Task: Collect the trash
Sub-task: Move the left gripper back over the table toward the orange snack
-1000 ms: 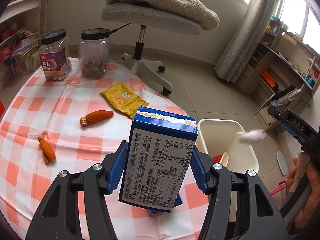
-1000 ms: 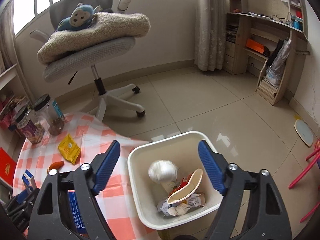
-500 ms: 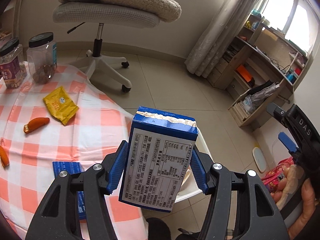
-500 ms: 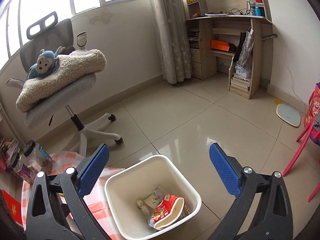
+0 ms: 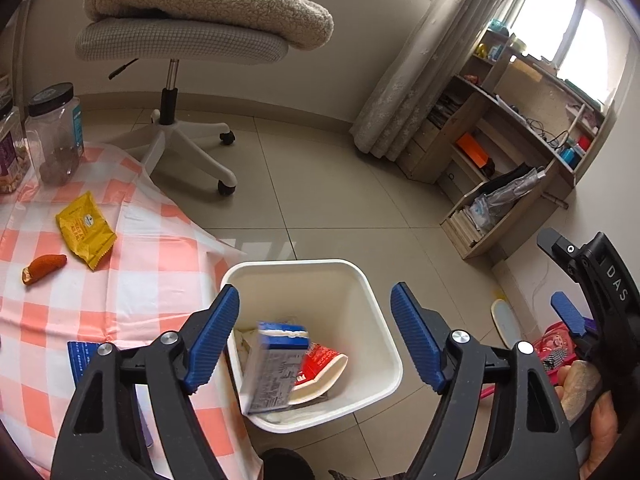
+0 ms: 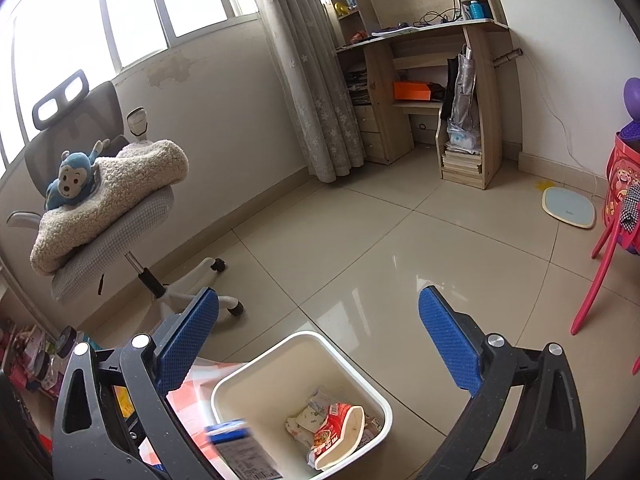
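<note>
Our left gripper point(image 5: 314, 332) is spread wide and holds nothing. It hangs over the white bin point(image 5: 372, 292), which sits on the floor right beside the worktop point(image 5: 152, 264). The blue box point(image 5: 276, 364) is between the fingers in the picture but touches neither one. It looks blurry and is in the mouth of the bin, tilted. Under it lie a red cup point(image 5: 320, 364) and some crumpled paper.

Our right gripper point(image 6: 318, 340) is spread wide too, with nothing in it. It points at the same bin point(image 6: 280, 348) from the other side. From here the box point(image 6: 236, 444) shows at the near rim, and the cup point(image 6: 338, 436) lies on its side in the bottom.

More trash waits on the checked cloth of the worktop: a yellow packet point(image 5: 86, 230), an orange peel point(image 5: 44, 267) near it, and a flat blue wrapper point(image 5: 82, 360) close to the left finger. Two jars point(image 5: 54, 136) stand at the far edge.

A grey chair point(image 5: 180, 40) with a fluffy blanket point(image 5: 216, 0) stands on the floor past the worktop. A blue toy monkey point(image 6: 70, 182) lies on the blanket. A curtain point(image 6: 308, 80) and a wooden desk point(image 6: 420, 80) stand by the far wall, well apart from the bin. Nothing blocks the top of the bin
</note>
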Motion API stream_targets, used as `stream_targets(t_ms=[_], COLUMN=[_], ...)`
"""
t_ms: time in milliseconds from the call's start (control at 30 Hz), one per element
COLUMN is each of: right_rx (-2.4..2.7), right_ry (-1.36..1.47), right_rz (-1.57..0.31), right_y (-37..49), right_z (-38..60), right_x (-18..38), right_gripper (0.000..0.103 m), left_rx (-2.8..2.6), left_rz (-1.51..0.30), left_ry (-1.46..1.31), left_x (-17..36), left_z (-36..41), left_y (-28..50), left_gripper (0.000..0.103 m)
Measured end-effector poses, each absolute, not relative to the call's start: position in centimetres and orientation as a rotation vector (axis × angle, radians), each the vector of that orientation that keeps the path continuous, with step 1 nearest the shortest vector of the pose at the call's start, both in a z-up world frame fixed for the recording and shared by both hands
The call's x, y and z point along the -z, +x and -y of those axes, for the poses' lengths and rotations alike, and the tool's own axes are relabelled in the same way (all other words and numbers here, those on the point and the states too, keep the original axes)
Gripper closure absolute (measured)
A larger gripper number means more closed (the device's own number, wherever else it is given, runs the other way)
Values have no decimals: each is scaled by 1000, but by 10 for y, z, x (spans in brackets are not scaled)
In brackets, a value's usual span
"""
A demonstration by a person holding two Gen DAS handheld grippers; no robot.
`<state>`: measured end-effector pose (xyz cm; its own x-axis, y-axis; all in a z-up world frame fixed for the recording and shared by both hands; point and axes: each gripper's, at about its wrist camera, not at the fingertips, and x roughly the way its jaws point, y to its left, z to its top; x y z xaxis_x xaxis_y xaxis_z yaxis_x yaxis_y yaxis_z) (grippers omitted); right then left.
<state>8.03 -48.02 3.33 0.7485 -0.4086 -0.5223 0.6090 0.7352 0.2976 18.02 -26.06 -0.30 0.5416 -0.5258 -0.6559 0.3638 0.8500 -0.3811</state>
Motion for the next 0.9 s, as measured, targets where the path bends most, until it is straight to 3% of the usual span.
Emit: stream_targets(t_ms=[367, 900], right_rx=[538, 307], right_ry=[306, 44], right_rz=[-471, -603], right_y=[102, 157], right_z=[427, 299], right_x=[-35, -8], right_gripper=[7, 7], left_rx=[356, 111], left_rz=[-731, -766], left_ry=[-85, -62], left_x=[-17, 17], left_z=[205, 76], left_y=[179, 197], left_gripper=[7, 7])
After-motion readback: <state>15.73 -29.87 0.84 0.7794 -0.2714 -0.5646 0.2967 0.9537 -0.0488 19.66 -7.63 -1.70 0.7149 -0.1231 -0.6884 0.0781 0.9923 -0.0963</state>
